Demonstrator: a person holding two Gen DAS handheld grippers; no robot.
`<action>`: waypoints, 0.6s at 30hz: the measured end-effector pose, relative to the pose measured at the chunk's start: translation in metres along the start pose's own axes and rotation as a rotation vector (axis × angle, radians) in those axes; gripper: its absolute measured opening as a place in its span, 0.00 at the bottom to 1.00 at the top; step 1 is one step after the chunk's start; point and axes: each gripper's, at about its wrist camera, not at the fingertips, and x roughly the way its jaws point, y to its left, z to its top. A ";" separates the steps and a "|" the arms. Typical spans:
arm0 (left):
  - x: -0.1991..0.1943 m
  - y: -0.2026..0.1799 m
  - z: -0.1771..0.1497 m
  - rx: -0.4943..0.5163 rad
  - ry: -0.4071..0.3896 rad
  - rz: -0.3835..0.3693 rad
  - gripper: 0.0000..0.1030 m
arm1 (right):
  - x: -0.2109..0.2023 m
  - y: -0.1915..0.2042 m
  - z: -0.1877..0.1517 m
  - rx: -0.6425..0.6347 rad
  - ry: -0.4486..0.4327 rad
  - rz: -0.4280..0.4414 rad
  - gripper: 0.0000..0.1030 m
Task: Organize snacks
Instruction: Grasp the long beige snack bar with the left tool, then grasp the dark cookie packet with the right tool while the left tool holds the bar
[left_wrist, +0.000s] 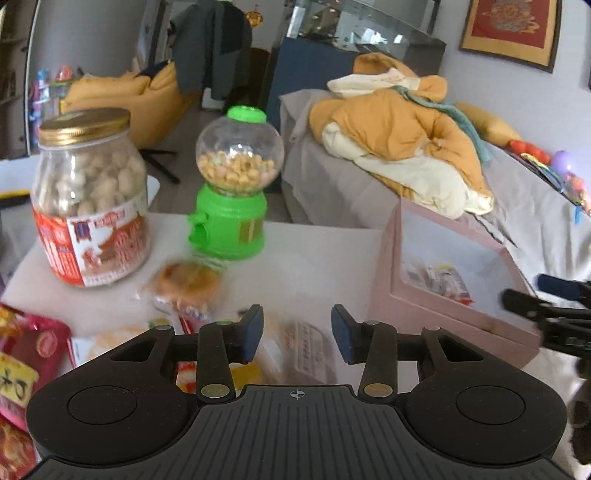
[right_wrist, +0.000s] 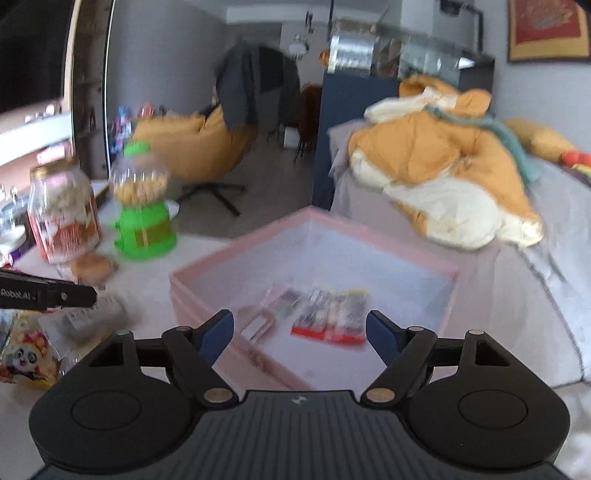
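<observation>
Two grippers work over a white surface (left_wrist: 325, 243) strewn with snacks. In the left wrist view, the left gripper (left_wrist: 297, 332) sits at the lower centre, its jaws apart with nothing pressed between the blue pads; blurred snack packets (left_wrist: 295, 354) lie on the surface beneath the gap. A wrapped round pastry (left_wrist: 186, 282) lies just above the left finger. Behind it stands a green candy dispenser (left_wrist: 232, 188) with a clear globe of yellow sweets, and to its left a glass jar (left_wrist: 88, 199) with a gold lid and red label, filled with pale nuts. Red packets (left_wrist: 26, 354) crowd the lower left edge. A pink box (left_wrist: 443, 321) lies open at the right of the frame, with a few wrapped snacks showing inside it.

In the right wrist view, the right gripper (right_wrist: 299, 332) hovers at the lower centre above the pink box (right_wrist: 207, 284), its jaws spread wide and empty. Inside the box, on its pale floor, several small sachets (right_wrist: 332, 314) with red bottom edges lie side by side, with lighter packets (right_wrist: 269, 310) just to their left. The other gripper's black finger (right_wrist: 55, 293) pokes in from the left edge. A panda-printed packet (right_wrist: 26, 358) lies at the lower left. A bed with a heaped orange and cream quilt (right_wrist: 443, 173) fills the upper right.
</observation>
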 end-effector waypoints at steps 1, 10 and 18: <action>0.004 0.001 0.000 0.000 0.013 0.013 0.44 | -0.006 -0.003 0.000 0.001 -0.022 -0.015 0.78; 0.024 -0.006 -0.019 0.091 0.116 -0.056 0.43 | -0.023 0.020 -0.015 -0.026 0.027 0.179 0.78; -0.028 0.003 -0.055 0.129 0.125 -0.160 0.43 | -0.003 0.071 -0.012 -0.054 0.161 0.382 0.78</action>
